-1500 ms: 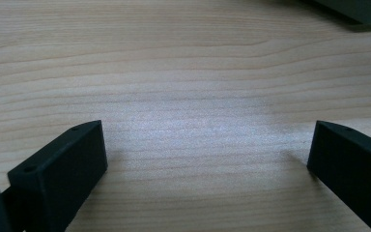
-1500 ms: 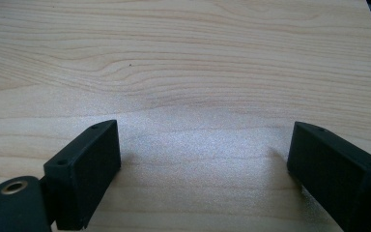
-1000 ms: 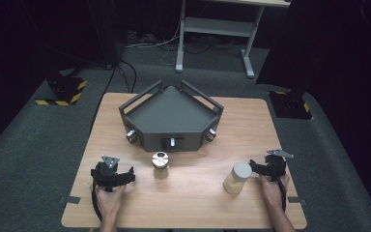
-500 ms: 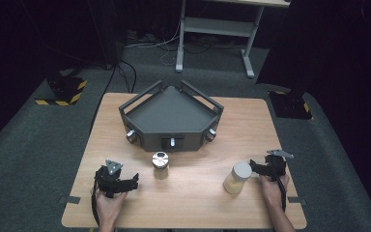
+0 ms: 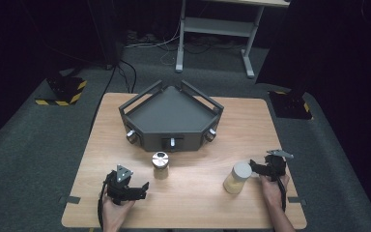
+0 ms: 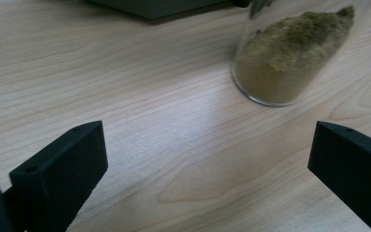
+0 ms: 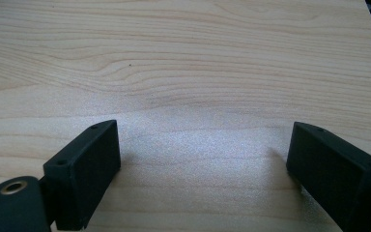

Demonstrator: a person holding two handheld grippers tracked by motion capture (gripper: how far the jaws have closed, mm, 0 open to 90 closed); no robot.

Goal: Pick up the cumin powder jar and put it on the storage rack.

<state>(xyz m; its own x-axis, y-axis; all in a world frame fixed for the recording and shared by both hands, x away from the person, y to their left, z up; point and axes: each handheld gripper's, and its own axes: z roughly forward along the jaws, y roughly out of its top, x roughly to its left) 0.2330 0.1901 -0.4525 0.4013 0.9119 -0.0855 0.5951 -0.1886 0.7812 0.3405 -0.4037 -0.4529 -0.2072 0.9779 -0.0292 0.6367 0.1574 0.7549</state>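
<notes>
Your left gripper rests low on the table with its jaws spread wide and nothing between them. Ahead of it and a little to one side stands a clear glass jar with a metal lid, part filled with a slanted heap of olive-brown powder; no label or writing can be read on it. Your right gripper is open wide too, over bare wood. Just beside it stands a white-capped jar of pale tan powder. Beyond both sits a dark angular tray.
</notes>
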